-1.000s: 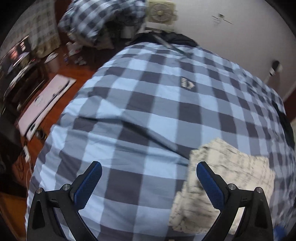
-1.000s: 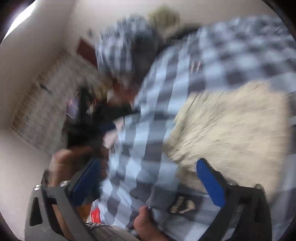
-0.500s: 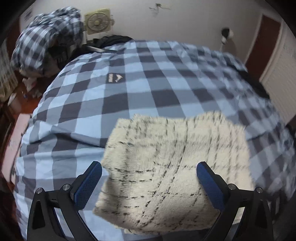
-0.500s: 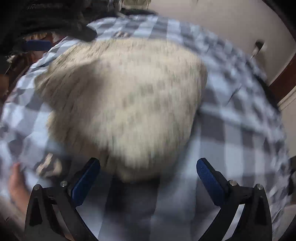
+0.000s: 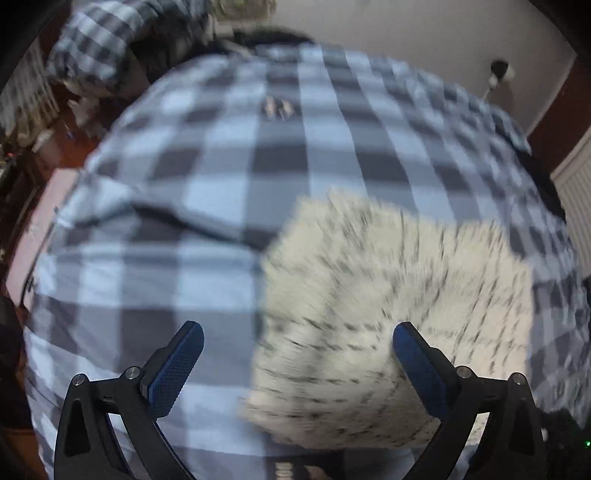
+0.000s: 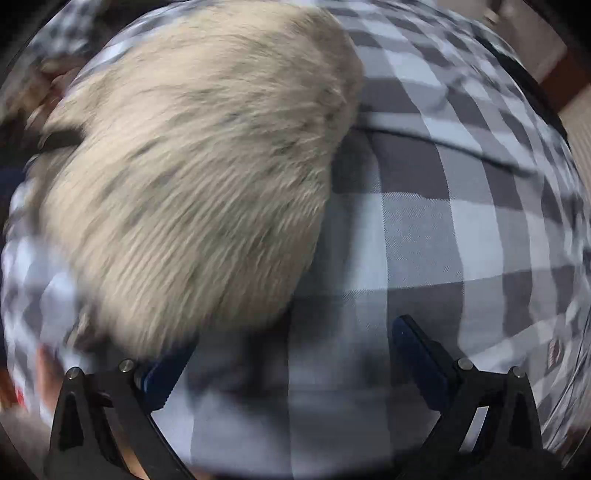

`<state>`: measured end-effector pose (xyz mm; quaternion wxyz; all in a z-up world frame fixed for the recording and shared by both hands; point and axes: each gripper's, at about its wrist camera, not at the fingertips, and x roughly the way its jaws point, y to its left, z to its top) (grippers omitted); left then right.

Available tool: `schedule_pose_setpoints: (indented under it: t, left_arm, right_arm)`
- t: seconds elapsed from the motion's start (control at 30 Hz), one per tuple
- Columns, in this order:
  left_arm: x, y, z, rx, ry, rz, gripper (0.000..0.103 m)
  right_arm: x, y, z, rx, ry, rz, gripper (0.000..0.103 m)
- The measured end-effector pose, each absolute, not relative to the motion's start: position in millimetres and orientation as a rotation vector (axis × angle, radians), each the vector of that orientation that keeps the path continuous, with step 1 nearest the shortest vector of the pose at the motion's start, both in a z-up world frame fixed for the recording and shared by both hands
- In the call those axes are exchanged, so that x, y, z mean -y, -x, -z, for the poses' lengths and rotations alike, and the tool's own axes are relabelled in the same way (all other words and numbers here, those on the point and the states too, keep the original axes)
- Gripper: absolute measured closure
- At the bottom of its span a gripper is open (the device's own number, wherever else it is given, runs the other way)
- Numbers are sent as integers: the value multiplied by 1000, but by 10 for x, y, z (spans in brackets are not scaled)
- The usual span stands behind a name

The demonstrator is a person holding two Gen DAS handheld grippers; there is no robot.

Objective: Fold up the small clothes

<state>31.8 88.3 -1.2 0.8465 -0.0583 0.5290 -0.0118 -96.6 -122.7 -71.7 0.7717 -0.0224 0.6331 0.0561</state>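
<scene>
A cream fuzzy garment with thin dark grid lines (image 5: 388,325) lies folded on the blue and grey checked bedspread (image 5: 229,177). My left gripper (image 5: 297,354) is open and empty above the garment's left part; its right finger is over the cloth. In the right wrist view the same garment (image 6: 207,155) fills the upper left. My right gripper (image 6: 291,354) is open, low over the bedspread (image 6: 424,229) at the garment's near right edge, whose fur hides the tip of the left finger. Both views are motion blurred.
A heap of checked bedding (image 5: 110,44) sits at the far left end of the bed. Wooden floor with clutter (image 5: 40,147) lies left of the bed. A white wall (image 5: 406,33) and a dark door (image 5: 557,122) stand behind.
The left gripper has swung left, so the garment now sits lower right in its view. The right gripper has come down closer to the garment's edge. Both stay open.
</scene>
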Motion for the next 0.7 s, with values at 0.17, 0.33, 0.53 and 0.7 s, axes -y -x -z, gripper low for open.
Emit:
schedule_pose_setpoints:
  t: [0.17,0.33,0.53,0.7]
  left_arm:
    - [-1152,-422,-70,-1080,250,22,0]
    - [-920,-475,314,-1195,166,41,0]
    - [-711,-386,621,-1222,-22,-36,0]
    - [-968,-414,629,-1279,187,5,0]
  right_arm:
    - [1604,969,-8,-1136,-189,-284,1]
    - [1755,255,77,-1124,-299,-161,1]
    - [1503,282,568,-1160,-86,-185,1]
    - [1774,303,594,-1211,-183,-185,1]
